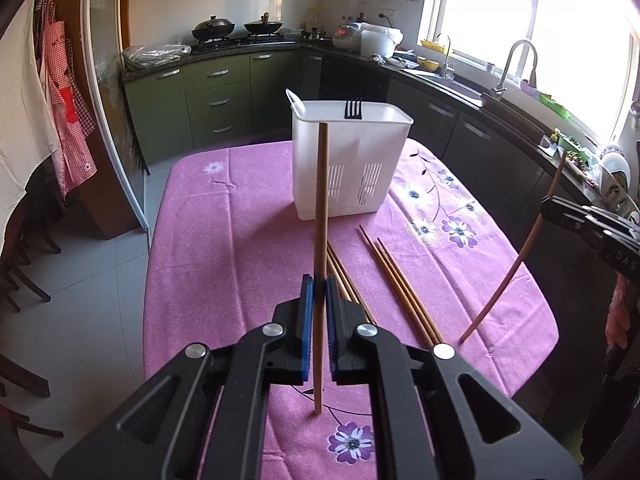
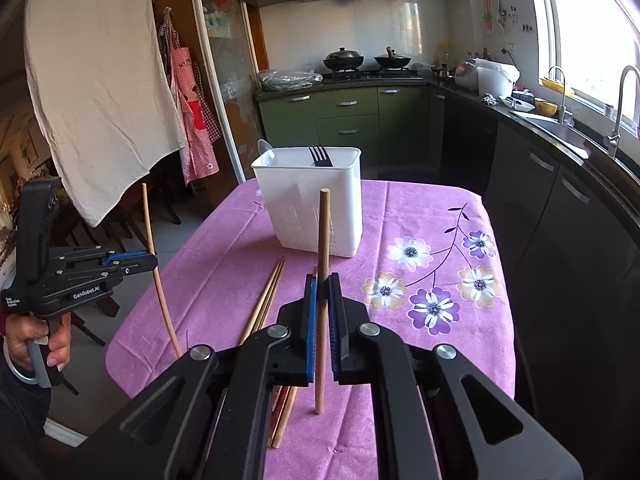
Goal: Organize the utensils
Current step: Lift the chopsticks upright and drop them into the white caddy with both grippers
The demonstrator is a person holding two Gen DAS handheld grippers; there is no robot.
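Left gripper [image 1: 319,294] nearest in left wrist view, blue pads [image 1: 307,304] clamped on a wooden chopstick [image 1: 321,216], upright, running up past the fingertips and down below the jaws, lower tip above the pink floral tablecloth [image 1: 224,248]. Right gripper [image 2: 322,294] likewise closed tight on a second chopstick [image 2: 323,232], upright between pads, both ends free. Same right gripper seen at right edge of left view [image 1: 550,204], mostly cut off, its chopstick bent-looking from fisheye. Left gripper side-on in right view [image 2: 154,260], gripped by a hand [image 2: 28,340]. Loose chopsticks on cloth [image 1: 394,280], more partly hidden behind left jaws [image 1: 340,268]; count unclear. White slotted utensil holder [image 1: 352,160] standing on the cloth beyond both grippers, black fork [image 1: 353,110] tines up inside, pale spoon [image 2: 265,149] at its left rim, inner dividers hard to make out. Both held chopsticks short of the holder, apart from it.
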